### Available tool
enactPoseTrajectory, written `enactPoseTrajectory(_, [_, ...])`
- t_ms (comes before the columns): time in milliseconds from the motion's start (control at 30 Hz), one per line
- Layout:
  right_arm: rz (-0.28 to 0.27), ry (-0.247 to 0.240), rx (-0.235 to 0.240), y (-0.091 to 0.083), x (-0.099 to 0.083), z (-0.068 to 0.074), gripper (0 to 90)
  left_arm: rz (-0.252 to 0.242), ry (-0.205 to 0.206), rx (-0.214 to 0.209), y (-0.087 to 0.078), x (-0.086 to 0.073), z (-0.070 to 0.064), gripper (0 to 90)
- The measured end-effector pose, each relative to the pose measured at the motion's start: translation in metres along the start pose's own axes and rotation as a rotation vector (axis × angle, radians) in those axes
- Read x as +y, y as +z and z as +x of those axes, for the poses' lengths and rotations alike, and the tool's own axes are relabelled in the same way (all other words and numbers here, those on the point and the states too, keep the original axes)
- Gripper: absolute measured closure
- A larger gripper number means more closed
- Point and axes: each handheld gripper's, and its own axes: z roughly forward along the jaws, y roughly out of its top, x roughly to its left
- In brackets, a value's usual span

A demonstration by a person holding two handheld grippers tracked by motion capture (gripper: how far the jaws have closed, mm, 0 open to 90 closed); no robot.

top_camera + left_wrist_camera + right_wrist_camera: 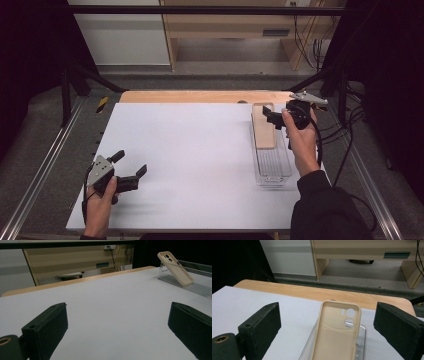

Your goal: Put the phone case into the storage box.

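Near left: the left gripper rests low over the white table, jaws spread apart and holding nothing. Far right: a beige phone case leans tilted in the far end of a clear plastic tray. The right gripper hovers just beside the case's far end, jaws released on either side of it, not touching.

Phone case leans tilted in the far end of the clear tray, which lies lengthwise at the right side of the surface. Right tool sits at the tray's far end, just beside the case. Left tool sits over the near left corner, well apart from the tray.
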Motion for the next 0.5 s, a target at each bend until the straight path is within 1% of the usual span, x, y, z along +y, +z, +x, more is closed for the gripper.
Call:
enactPoseTrajectory(100, [-0.009, -0.005, 0.001, -0.005, 0.000, -0.001, 7.4, -0.001, -0.007, 0.001, -0.001, 0.000, 0.002, 2.2])
enactPoseTrajectory(200, [-0.014, -0.022, 0.000, -0.009, -0.001, -0.002, 7.5, -0.001, -0.010, 0.003, -0.002, -0.001, 0.003, 2.2])
enactPoseTrajectory(300, [-0.012, -0.022, 0.000, -0.011, -0.003, -0.002, 7.6, 0.000, -0.009, 0.002, -0.002, -0.001, 0.003, 2.2])
enactPoseTrajectory(500, [-0.025, -0.029, 0.000, -0.018, -0.006, -0.004, 7.6, 0.004, -0.007, 0.001, -0.001, -0.001, 0.002, 2.2])
